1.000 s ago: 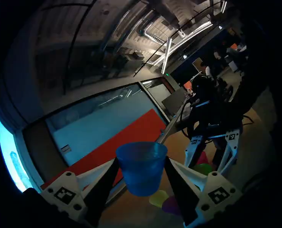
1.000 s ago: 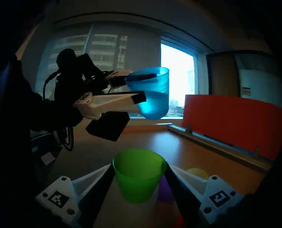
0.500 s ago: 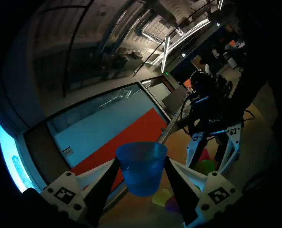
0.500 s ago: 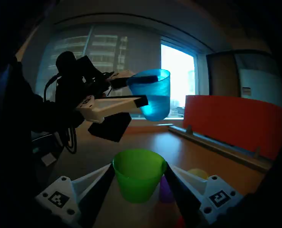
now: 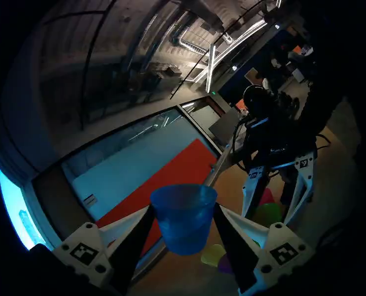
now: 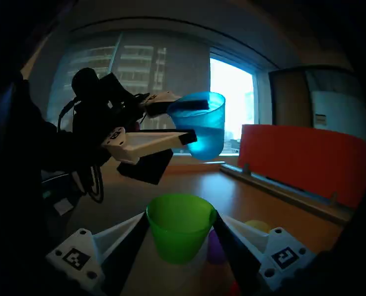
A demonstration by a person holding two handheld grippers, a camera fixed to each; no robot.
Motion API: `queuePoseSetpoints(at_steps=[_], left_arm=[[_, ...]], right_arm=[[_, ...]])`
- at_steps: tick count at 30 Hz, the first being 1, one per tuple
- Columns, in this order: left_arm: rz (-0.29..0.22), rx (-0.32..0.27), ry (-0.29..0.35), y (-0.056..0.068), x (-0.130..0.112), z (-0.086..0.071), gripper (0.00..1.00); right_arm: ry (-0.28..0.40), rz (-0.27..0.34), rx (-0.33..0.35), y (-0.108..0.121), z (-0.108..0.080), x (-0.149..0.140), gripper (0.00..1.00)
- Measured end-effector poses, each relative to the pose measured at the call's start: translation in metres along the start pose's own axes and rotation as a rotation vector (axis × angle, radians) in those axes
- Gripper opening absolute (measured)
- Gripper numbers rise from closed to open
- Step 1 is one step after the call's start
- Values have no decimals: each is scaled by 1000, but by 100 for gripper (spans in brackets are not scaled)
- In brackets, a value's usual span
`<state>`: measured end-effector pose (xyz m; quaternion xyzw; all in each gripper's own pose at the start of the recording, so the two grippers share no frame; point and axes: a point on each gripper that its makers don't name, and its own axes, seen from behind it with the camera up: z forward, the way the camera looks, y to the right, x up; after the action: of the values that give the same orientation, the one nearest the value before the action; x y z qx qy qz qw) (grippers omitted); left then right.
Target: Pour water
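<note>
My left gripper is shut on a translucent blue cup, both fingers pressed on its sides. In the right gripper view that blue cup hangs high above the table, tilted a little, with water in its lower part, held by the left gripper. My right gripper is shut on an upright green cup just above the wooden table. In the left gripper view the right gripper stands farther off to the right, with the green cup between its fingers.
A red panel stands along the table's right edge on a rail. Small yellow and purple cups sit on the table behind the green cup. A bright window is at the back. A dark sleeve holds the left gripper.
The blue cup and left gripper have drifted slightly right and nearer above the green cup, tilting a little more. The right gripper and green cup have stayed still.
</note>
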<state>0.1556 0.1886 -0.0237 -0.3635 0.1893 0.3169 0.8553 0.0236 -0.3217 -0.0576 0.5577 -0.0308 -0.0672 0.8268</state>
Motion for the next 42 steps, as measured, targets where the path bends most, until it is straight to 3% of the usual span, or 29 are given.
queuePoseSetpoints(at_steps=[42], left_arm=[[143,-11,-7,7,1,2,84]], right_arm=[[-1,-8,10,-4,0,1,93]])
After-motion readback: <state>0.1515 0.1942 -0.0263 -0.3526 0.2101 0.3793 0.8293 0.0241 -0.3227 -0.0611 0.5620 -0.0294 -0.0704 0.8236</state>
